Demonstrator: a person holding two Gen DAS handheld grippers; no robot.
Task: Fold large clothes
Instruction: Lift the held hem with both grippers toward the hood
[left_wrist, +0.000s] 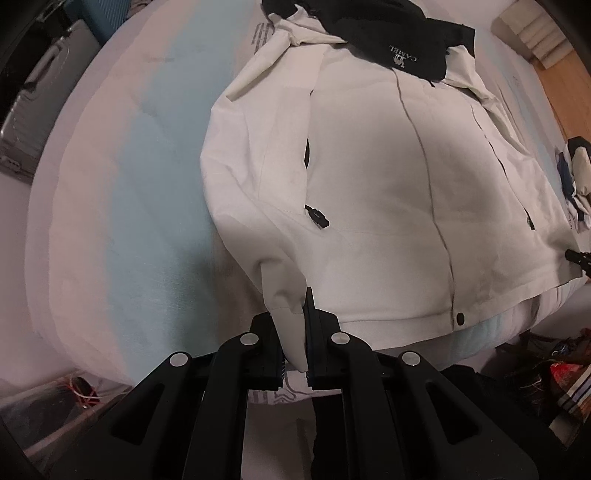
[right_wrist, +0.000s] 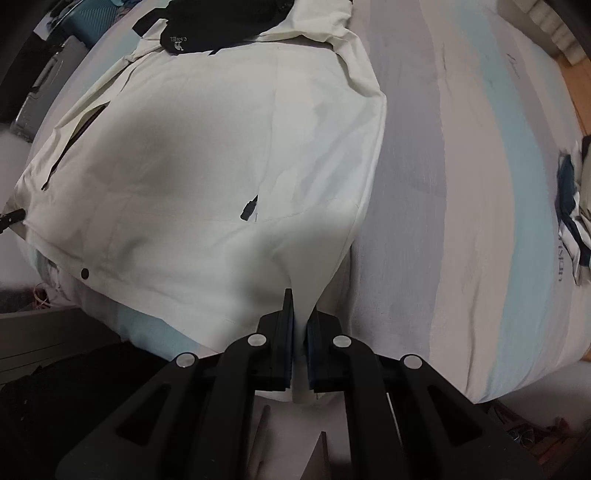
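Note:
A large white jacket with a black collar lining lies front up on a striped bed. My left gripper is shut on the jacket's left hem corner, where the folded-in sleeve ends, and lifts that cloth off the bed. In the right wrist view the same white jacket spreads to the left, and my right gripper is shut on its right hem corner, which rises in a taut peak to the pads. The jacket's zip is closed, with a black snap at the hem.
The bed sheet has grey, pink and pale blue stripes. A second crumpled garment lies at the bed's right edge. A grey suitcase stands beyond the left side. Clutter and cables sit on the floor by the near edge.

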